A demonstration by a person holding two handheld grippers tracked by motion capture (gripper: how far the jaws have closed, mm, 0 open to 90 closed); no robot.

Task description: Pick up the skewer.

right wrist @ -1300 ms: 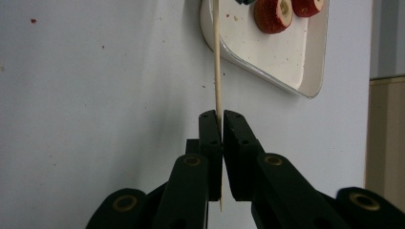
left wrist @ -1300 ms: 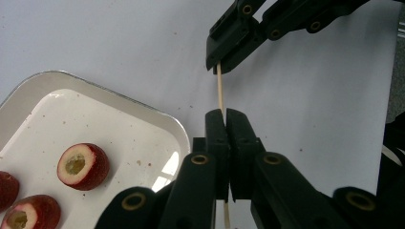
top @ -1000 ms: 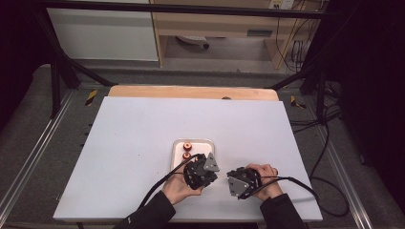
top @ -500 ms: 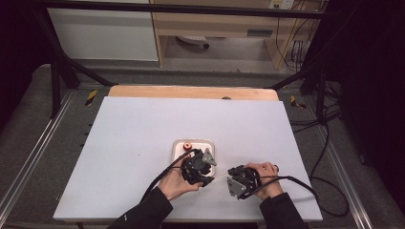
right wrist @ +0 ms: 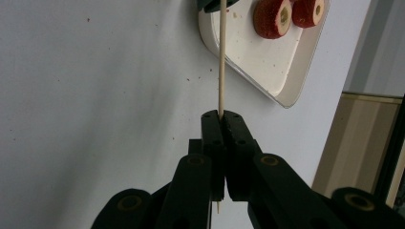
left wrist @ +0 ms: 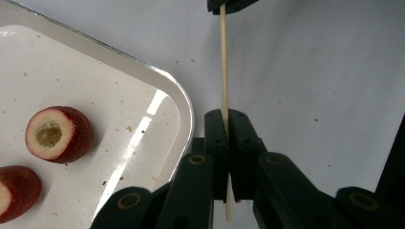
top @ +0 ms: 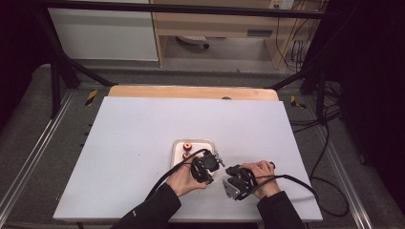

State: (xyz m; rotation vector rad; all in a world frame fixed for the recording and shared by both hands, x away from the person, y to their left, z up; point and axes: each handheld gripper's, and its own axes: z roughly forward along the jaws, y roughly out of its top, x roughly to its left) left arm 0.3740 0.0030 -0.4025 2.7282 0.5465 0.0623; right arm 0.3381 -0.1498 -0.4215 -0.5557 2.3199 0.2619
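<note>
A thin wooden skewer (left wrist: 223, 62) runs between my two grippers just above the white table. My left gripper (left wrist: 225, 117) is shut on one end of the skewer; its jaws have just been closing with the skewer between them. My right gripper (right wrist: 221, 117) is shut on the other end of the skewer (right wrist: 221, 57). In the high view the left gripper (top: 216, 164) and right gripper (top: 229, 175) face each other near the front edge. Two red fruit pieces with pale cored centres (left wrist: 58, 134) (left wrist: 16, 191) lie on a small white tray (left wrist: 181, 100).
The tray (top: 206, 142) sits mid-table just beyond the left hand, with the red pieces (top: 187, 146) at its left side. A wooden strip (top: 191, 91) borders the table's far edge. Black frame bars and cables run beside the table.
Both hands stay in nearly the same place beside the tray. The left gripper has shifted only slightly at the tray's near corner.
</note>
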